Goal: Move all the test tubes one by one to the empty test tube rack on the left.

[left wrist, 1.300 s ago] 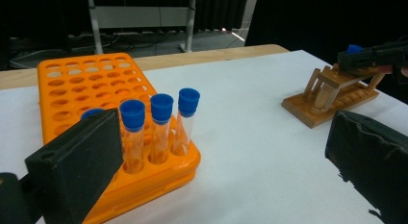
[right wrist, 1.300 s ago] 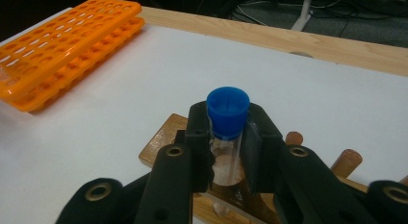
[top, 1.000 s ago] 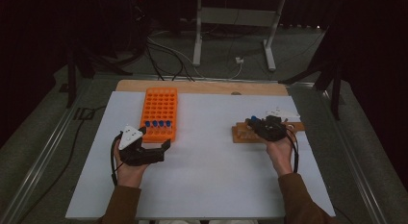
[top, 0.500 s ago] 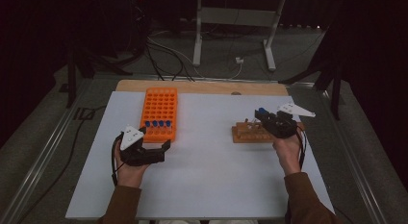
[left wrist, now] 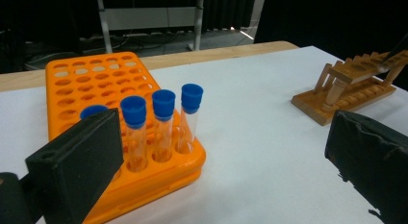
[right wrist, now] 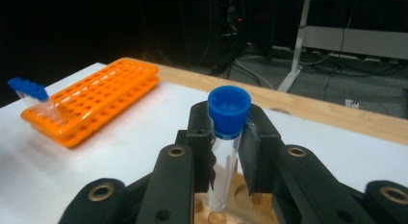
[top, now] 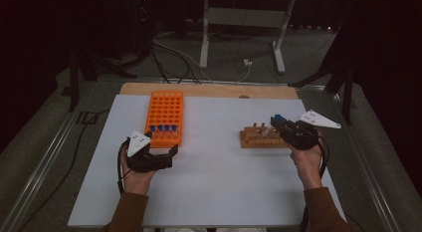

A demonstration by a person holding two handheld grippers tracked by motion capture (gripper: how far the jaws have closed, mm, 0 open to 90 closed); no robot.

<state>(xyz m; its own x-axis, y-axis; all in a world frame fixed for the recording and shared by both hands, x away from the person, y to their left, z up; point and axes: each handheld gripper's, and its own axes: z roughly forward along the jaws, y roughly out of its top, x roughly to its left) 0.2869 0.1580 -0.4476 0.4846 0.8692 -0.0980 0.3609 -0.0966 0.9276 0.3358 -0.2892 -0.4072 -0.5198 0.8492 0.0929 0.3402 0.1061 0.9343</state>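
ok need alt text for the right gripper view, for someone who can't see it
The right gripper is shut on a clear test tube with a blue cap, held upright above a wooden rack. Farther left on the white table sits an orange rack with more blue-capped tubes.

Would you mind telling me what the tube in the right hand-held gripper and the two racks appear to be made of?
The tube looks like clear plastic or glass, since the background shows through its glossy wall; its blue cap looks like matte moulded plastic. The orange rack seems to be smooth moulded plastic, uniform in colour with rounded holes. The brown rack appears to be unpainted wood, with a pale tan matte surface and turned legs.
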